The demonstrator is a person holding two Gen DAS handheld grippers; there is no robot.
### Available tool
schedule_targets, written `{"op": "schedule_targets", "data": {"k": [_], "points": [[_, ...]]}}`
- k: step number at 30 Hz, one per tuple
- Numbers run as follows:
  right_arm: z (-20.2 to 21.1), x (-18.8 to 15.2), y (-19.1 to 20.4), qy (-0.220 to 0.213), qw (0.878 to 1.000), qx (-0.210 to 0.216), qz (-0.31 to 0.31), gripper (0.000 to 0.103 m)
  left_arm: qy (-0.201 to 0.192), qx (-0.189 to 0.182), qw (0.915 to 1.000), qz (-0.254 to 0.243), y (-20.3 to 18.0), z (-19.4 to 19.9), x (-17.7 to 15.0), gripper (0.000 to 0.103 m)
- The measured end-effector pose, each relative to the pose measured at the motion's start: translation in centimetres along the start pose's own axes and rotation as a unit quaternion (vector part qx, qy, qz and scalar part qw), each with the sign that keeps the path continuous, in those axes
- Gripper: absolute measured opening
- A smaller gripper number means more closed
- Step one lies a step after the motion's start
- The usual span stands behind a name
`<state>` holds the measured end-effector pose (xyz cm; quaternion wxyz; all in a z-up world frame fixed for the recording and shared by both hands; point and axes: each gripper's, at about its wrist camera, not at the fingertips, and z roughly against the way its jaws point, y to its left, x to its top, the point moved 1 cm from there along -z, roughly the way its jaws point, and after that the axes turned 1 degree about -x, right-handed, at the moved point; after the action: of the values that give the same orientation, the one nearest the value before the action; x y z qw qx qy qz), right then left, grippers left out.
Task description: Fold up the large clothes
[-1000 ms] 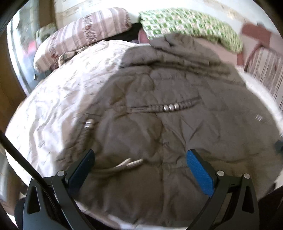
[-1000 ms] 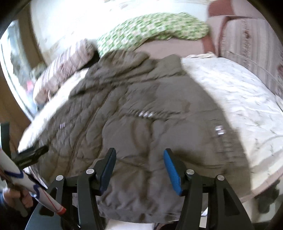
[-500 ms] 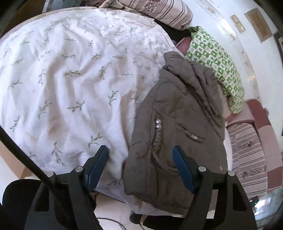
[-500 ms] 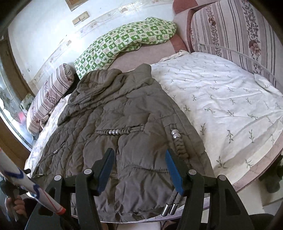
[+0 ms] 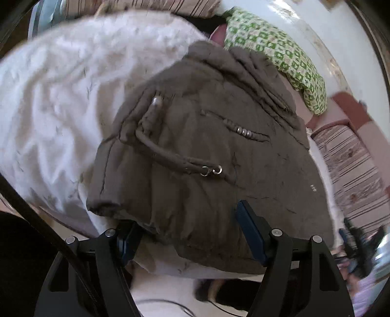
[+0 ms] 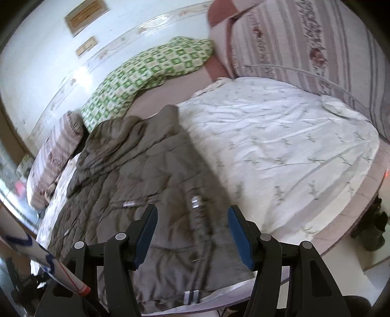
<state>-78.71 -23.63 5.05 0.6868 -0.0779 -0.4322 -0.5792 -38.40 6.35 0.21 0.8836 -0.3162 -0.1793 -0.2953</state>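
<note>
**Two grippers poised over a brown quilted coat at the edge of a bed**

While both handheld grippers tilt downward at the near edge of the bed, neither one has taken hold of anything. The left gripper (image 5: 190, 234) has just been narrowing its jaws and now straddles the coat's near hem: one blue pad sits on top of the fabric, the other is tucked under the folded corner, yet the pads do not press on the cloth. The right gripper (image 6: 192, 234) hangs above the coat's lower right part with its jaws apart and nothing clamped between them.

A white bedspread (image 6: 280, 146) printed with small grey-green sprigs covers the mattress. Along the far side, against a pale wall (image 6: 36, 61), lie a green-and-white checked pillow (image 6: 151, 73) and a striped pillow (image 6: 53, 156) with a floral band. A striped, flowered headboard or cushion (image 6: 304, 41) rises at the right. Two small plaques (image 6: 85, 14) hang on the wall.

The coat (image 5: 207, 136) is a large, padded, grey-brown garment lying lengthwise on the bed, hood end towards the pillows, hem at the near edge. One side is folded over onto the body, so a braided cord with silver beads (image 5: 242, 131) and a strap with metal rings (image 5: 212, 170) show on top. Parts of both views are blurred.
</note>
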Motion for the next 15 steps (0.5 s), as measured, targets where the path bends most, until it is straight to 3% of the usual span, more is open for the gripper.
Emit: {"op": "schedule_targets", "data": {"k": [3, 8, 15], "points": [[-0.3, 0.3, -1.9, 0.005, 0.999, -0.006, -0.035, 0.068, -0.030, -0.010, 0.9994, 0.011, 0.6, 0.9, 1.3, 0.071], [-1.2, 0.3, -5.3, 0.024, 0.994, 0.015, -0.110, 0.075, -0.052, 0.012, 0.9985, 0.013, 1.8, 0.3, 2.4, 0.070], [-3.4, -1.4, -4.7, 0.088, 0.983, 0.085, -0.138, 0.074, -0.051, 0.019, 0.9985, -0.002, 1.8, -0.3, 1.9, 0.070]]}}
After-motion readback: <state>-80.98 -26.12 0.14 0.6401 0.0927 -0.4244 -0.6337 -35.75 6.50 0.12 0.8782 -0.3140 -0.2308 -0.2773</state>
